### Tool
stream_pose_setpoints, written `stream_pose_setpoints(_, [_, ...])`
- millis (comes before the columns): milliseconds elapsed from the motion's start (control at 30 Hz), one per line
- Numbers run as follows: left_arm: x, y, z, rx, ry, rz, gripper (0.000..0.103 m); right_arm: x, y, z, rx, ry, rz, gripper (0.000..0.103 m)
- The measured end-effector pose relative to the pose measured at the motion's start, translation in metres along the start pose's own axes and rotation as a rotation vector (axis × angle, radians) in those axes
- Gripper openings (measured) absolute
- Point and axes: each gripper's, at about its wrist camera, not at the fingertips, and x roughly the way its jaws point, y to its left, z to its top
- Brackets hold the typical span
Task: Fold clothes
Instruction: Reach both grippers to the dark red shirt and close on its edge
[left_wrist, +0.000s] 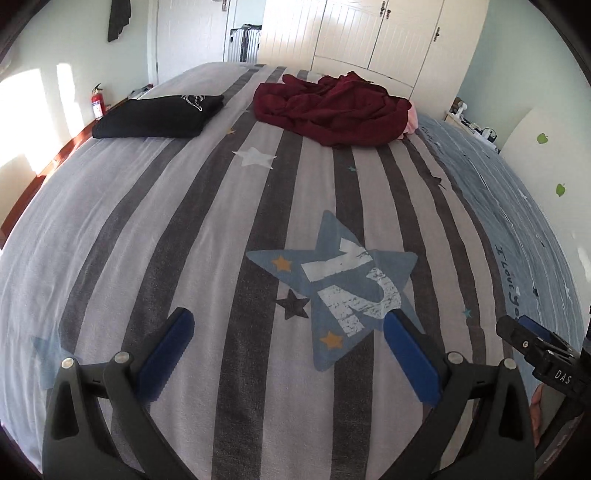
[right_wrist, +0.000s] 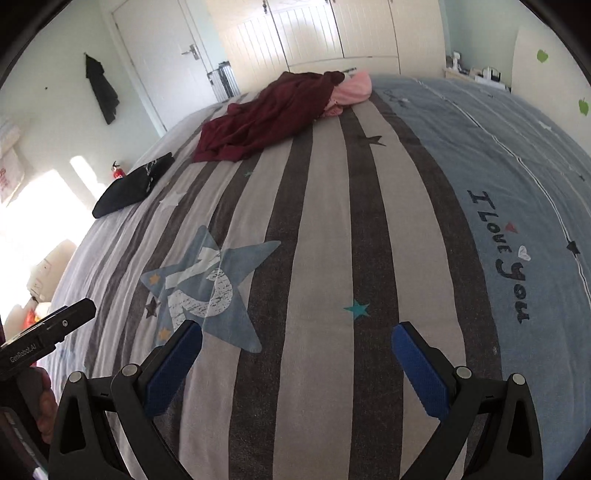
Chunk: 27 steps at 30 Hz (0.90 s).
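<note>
At the far left of the bed, a folded black garment with a white print lies flat near the mattress edge; in the right wrist view it is foreshortened and its print is too small to read. Beside the bed past it, a red fire extinguisher stands against the wall, its base hidden by the bed frame. The left gripper hovers over the grey-and-white striped duvet cover, its blue-padded fingers spread wide with nothing between them, near the large blue printed star. Farther back and to the right, a crumpled dark red garment sits in a heap, well apart from the black one, its shape impossible to make out. A pale pink garment lies against its right side, mostly covered in the left wrist view. The right gripper is likewise spread wide and holding nothing over the stripes, with the dark "I Love You" lettering to its right.
</note>
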Motion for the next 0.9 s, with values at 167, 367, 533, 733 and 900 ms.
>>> stream_pose_setpoints(167, [0.026,0.004,0.055,-0.019,0.038,0.027,0.102,0.020,-0.006,0.055,0.012,0.056,0.000,0.102])
stream_pose_setpoints(367, [0.115,0.032,0.145,-0.001,0.025,-0.033,0.102,0.099,0.014,0.136,0.051,0.034,0.004,0.102])
stream_pose_setpoints(533, [0.206,0.051,0.235,0.052,0.039,-0.074,0.094,0.172,0.033,0.205,0.083,0.010,-0.012,0.102])
stream_pose_setpoints(733, [0.287,0.064,0.311,0.123,0.061,-0.068,0.092,0.244,0.045,0.265,0.154,-0.002,-0.023,0.102])
stream_pose_setpoints(900, [0.330,0.075,0.327,0.127,0.112,-0.052,0.091,0.287,0.041,0.279,0.217,0.043,-0.047,0.102])
